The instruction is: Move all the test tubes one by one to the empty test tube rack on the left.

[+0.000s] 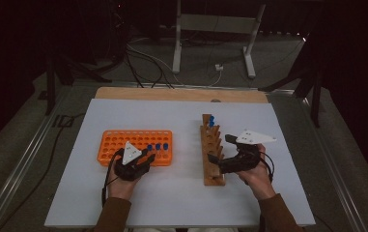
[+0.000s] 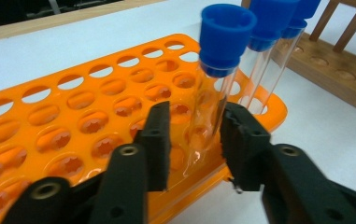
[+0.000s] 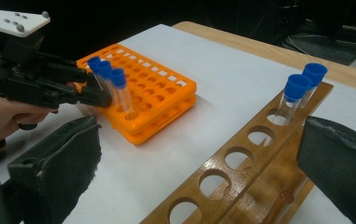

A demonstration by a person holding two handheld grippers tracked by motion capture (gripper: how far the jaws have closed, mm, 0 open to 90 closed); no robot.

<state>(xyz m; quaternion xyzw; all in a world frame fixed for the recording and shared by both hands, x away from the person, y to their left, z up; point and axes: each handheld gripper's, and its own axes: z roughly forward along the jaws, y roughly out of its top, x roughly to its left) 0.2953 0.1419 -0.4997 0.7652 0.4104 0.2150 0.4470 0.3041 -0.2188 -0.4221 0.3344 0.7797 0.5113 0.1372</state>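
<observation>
We see a clear test tube (image 2: pixel 211 100) with a blue cap standing in a hole at the near edge of the orange rack (image 2: pixel 68 121), next to two more capped tubes (image 2: pixel 269 51). No writing can be read on any of it. Our left tongs (image 2: pixel 195 140) straddle the tube, the pads slightly parted and seemingly not pressing the glass. Our right tongs (image 3: pixel 194 172) stand wide open and hold nothing, over the wooden rack (image 3: pixel 241 158), where two capped tubes (image 3: pixel 302 93) sit at its far end. The white surface (image 1: pixel 181 193) lies bare between the racks and towards its edges.
</observation>
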